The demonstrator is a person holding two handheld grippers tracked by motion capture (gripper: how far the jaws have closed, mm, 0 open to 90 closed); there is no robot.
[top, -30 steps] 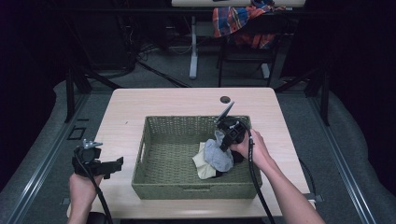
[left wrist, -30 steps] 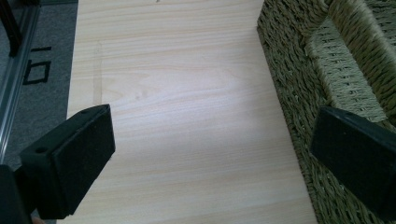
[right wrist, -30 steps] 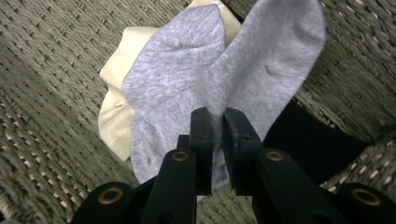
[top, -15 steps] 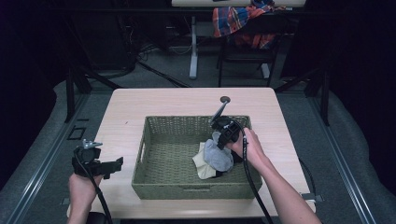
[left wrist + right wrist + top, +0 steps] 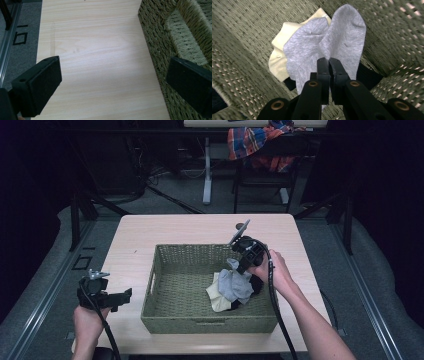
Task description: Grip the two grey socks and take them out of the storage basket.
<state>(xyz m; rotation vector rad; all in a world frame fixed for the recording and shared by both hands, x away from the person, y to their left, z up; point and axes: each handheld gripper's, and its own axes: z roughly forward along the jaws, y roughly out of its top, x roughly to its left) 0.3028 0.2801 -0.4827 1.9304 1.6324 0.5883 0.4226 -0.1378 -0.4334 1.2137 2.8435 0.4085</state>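
A woven green basket [image 5: 170, 320] stands in the middle of the table. In its right half lie a grey sock [image 5: 235, 285], a cream sock [image 5: 216, 294] and something black [image 5: 256, 284] under them. My right gripper [image 5: 241, 268] reaches into the basket from the right and is shut on the grey sock [image 5: 312, 47], which hangs lifted from its jaws above the cream sock [image 5: 277, 60]. My left gripper [image 5: 125, 295] hovers over the table left of the basket, open, with bare wood between its pads [image 5: 40, 82] and the basket wall [image 5: 160, 42] beside it.
The light wooden table [image 5: 135, 245] has bare room left of and behind the basket. A plaid cloth [image 5: 255, 140] hangs over a chair beyond the table. Grey floor and black frame legs surround the table.
The right gripper has risen slightly and drawn the grey sock up from the pile. The left gripper has stayed still.
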